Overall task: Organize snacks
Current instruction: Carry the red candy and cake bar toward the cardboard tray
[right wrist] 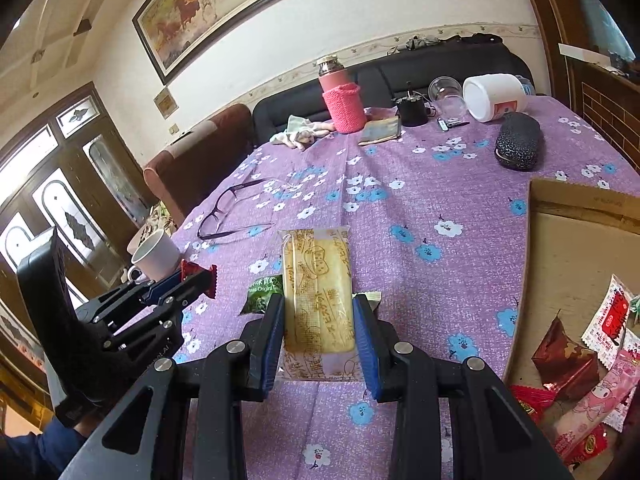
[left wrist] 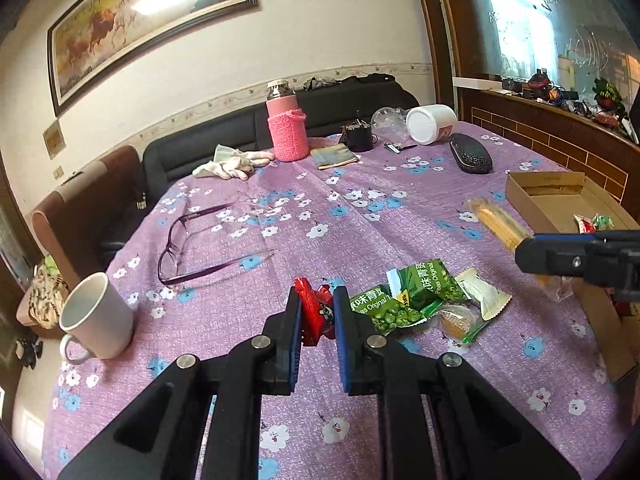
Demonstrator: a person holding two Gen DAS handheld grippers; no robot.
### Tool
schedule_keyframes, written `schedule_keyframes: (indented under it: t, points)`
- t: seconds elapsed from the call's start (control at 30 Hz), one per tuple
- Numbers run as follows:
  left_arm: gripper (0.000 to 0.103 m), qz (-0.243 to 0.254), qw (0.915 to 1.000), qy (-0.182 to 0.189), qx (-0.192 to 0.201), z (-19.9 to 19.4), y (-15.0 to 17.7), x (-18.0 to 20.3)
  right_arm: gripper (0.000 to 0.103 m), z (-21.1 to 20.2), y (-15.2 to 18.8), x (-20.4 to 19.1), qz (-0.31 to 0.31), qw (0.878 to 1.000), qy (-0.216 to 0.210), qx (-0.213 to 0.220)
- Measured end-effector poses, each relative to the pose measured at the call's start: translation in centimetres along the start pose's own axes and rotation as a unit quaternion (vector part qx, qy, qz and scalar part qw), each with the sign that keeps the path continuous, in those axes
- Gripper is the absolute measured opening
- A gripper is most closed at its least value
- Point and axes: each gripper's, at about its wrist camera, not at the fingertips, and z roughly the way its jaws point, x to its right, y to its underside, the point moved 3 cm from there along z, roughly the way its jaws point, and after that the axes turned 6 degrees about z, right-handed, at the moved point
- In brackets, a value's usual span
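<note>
My left gripper [left wrist: 317, 296] is shut on a small red snack packet [left wrist: 316, 314], held just above the purple flowered tablecloth [left wrist: 360, 216]. To its right lie two green pea packets [left wrist: 420, 292], a white packet [left wrist: 484, 296] and a small orange jelly cup [left wrist: 456, 320]. My right gripper [right wrist: 318, 300] is shut on a long yellow biscuit pack [right wrist: 316, 276], lifted over the cloth. A cardboard box [right wrist: 568, 248] lies open at the right, with several snack packets [right wrist: 564, 356] in its near end. In the left wrist view the right gripper [left wrist: 520, 254] holds the biscuit pack [left wrist: 492, 220] beside the box [left wrist: 540, 200].
A white mug [left wrist: 96, 316] stands at the left table edge, with purple eyeglasses [left wrist: 192, 248] behind it. At the far end are a pink bottle [left wrist: 286, 128], gloves [left wrist: 228, 164], a tipped white jar [left wrist: 432, 122] and a black glasses case [left wrist: 470, 154].
</note>
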Motion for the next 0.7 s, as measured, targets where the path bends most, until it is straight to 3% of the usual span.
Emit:
schedule_keyframes:
  t: [0.3,0.57,0.7]
  points:
    - [0.014,0.015,0.9995,-0.026,0.005,-0.1,0.0,0.5,0.037,-2.5,-1.5,2.1,0.039,0.998,0.007,0.045]
    - [0.014,0.007,0.9990,-0.043,0.002,-0.5,-0.5,0.3,0.037,-5.5,-2.7,6.6,0.119,0.986,0.055,0.105]
    - [0.014,0.001,0.9998,-0.017,-0.006,-1.2,-1.6,0.8,0.036,-6.9,-2.9,9.4,0.182,0.974,0.059,0.121]
